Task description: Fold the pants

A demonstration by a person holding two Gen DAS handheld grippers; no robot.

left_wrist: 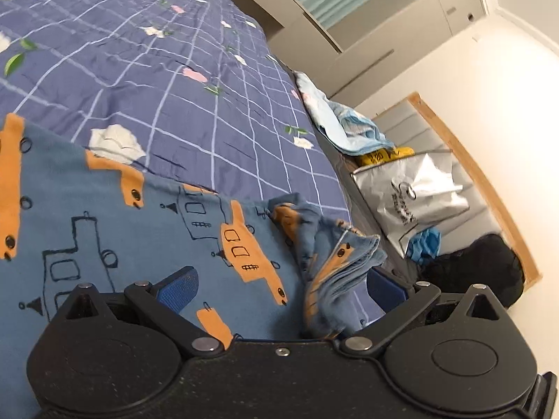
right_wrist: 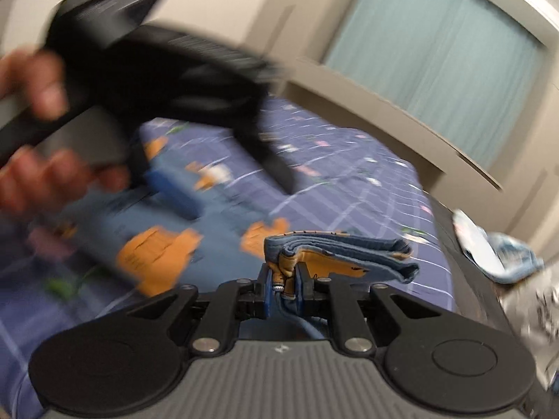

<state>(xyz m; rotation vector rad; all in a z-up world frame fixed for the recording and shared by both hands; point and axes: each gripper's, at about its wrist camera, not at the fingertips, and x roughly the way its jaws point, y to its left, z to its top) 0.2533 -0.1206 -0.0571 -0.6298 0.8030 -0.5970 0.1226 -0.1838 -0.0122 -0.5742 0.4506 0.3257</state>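
Right claw (right_wrist: 283,281) clenched on folded pants (right_wrist: 335,253) edge, tilted downward over bed (right_wrist: 367,181). Left claw (left_wrist: 279,289) released, jaws wide, astride pants bunch.

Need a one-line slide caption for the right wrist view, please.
Right gripper clamps a folded edge of blue patterned pants above the checked bedspread, left gripper blurred beyond.

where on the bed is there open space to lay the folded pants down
Free: the checked bedspread beyond the pants. Crowded: the bed's right edge, with a light blue cloth, silver bag and black bundle.
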